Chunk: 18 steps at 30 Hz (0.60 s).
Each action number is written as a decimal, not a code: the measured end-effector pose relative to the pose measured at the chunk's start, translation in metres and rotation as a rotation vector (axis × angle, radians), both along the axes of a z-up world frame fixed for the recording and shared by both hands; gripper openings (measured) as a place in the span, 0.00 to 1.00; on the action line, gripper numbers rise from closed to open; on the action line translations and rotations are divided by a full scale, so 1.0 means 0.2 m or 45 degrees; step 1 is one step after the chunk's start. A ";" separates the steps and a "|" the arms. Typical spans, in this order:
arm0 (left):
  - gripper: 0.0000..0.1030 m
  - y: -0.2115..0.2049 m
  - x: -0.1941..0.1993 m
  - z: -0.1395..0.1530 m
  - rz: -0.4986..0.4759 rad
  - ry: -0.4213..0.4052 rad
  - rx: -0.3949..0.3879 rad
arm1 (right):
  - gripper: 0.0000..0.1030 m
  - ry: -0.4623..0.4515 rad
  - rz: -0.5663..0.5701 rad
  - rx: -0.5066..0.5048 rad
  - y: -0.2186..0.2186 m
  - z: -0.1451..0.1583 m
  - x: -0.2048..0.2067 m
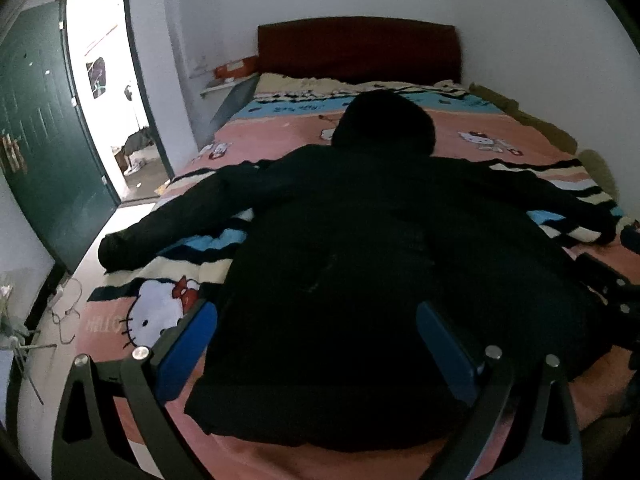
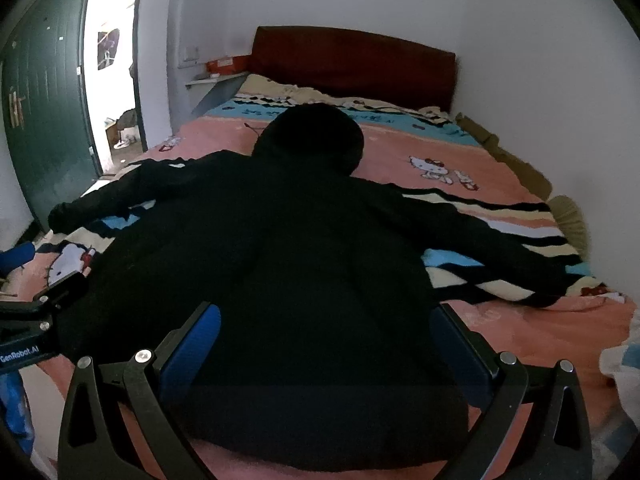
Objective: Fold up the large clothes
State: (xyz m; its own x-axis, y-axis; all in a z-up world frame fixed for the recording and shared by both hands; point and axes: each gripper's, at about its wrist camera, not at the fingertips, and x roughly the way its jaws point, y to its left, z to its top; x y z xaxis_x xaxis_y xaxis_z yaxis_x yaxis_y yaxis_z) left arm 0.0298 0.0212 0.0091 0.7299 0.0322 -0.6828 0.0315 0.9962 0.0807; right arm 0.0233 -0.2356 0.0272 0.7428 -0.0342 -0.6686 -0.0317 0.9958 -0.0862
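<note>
Both grippers are hovering low at the foot of the bed, and I am holding each with its jaws spread wide, gripping nothing. Left gripper (image 1: 316, 344) is sitting over the left part of the hem of the black hooded jacket (image 1: 360, 240), its blue pads (image 1: 188, 352) standing on either side of the dark cloth; whether they are touching the fabric I cannot tell. Right gripper (image 2: 326, 344) is sitting over the right part of the same hem, equally wide.

I am looking along the black hooded jacket (image 2: 280, 260), which is lying flat and spread out on the pink cartoon-cat blanket (image 1: 460, 148), hood (image 1: 384, 120) pointing toward the dark red headboard (image 1: 360, 48) and both sleeves stretched outward. Its left sleeve (image 1: 180, 216) is reaching toward the bed's edge near the green door (image 1: 44, 140), which is standing open onto a bright doorway. Its right sleeve (image 2: 500, 252) is lying across the striped band of the blanket, near the white wall (image 2: 520, 60). In the right wrist view, part of my other gripper is showing at the left edge, just beside the jacket's side.
</note>
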 end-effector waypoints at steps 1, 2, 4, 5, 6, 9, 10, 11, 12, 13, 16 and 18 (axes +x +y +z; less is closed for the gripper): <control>0.98 0.01 0.01 -0.01 0.015 0.006 0.004 | 1.00 0.005 0.006 0.003 0.00 -0.01 0.01; 0.98 0.01 0.02 -0.02 0.028 0.007 0.012 | 0.99 0.009 0.011 0.002 0.00 -0.02 0.02; 0.98 0.00 0.05 -0.03 0.040 0.010 0.028 | 1.00 0.016 0.020 -0.006 0.01 -0.03 0.04; 0.98 0.00 0.06 -0.03 0.043 0.013 0.038 | 1.00 0.019 0.024 -0.013 0.01 -0.04 0.05; 0.98 -0.01 0.07 -0.04 0.042 0.017 0.043 | 0.99 0.021 0.028 -0.017 0.02 -0.05 0.06; 0.98 -0.04 0.11 -0.05 0.031 0.030 0.054 | 0.99 0.030 0.033 -0.018 0.00 -0.08 0.09; 0.98 -0.05 0.13 -0.06 0.026 0.035 0.055 | 1.00 0.034 0.031 -0.013 0.00 -0.09 0.10; 0.98 -0.06 0.14 -0.07 0.023 0.038 0.057 | 1.00 0.040 0.029 -0.011 -0.01 -0.11 0.11; 0.98 -0.06 0.16 -0.07 0.020 0.041 0.057 | 1.00 0.047 0.024 -0.012 -0.02 -0.12 0.13; 0.98 -0.07 0.18 -0.08 0.016 0.045 0.055 | 0.99 0.054 0.020 -0.014 -0.02 -0.13 0.14; 0.98 -0.08 0.23 -0.11 0.002 0.059 0.041 | 0.99 0.075 0.010 -0.017 -0.05 -0.16 0.18; 0.98 -0.10 0.27 -0.12 -0.003 0.064 0.042 | 1.00 0.091 -0.005 -0.011 -0.08 -0.18 0.21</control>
State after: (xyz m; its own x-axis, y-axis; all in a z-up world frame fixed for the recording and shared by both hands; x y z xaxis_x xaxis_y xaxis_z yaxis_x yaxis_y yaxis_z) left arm 0.0846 0.0020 -0.0152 0.6947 0.0535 -0.7173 0.0389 0.9930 0.1117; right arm 0.0655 -0.2522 -0.0079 0.6928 -0.0430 -0.7198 -0.0344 0.9951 -0.0926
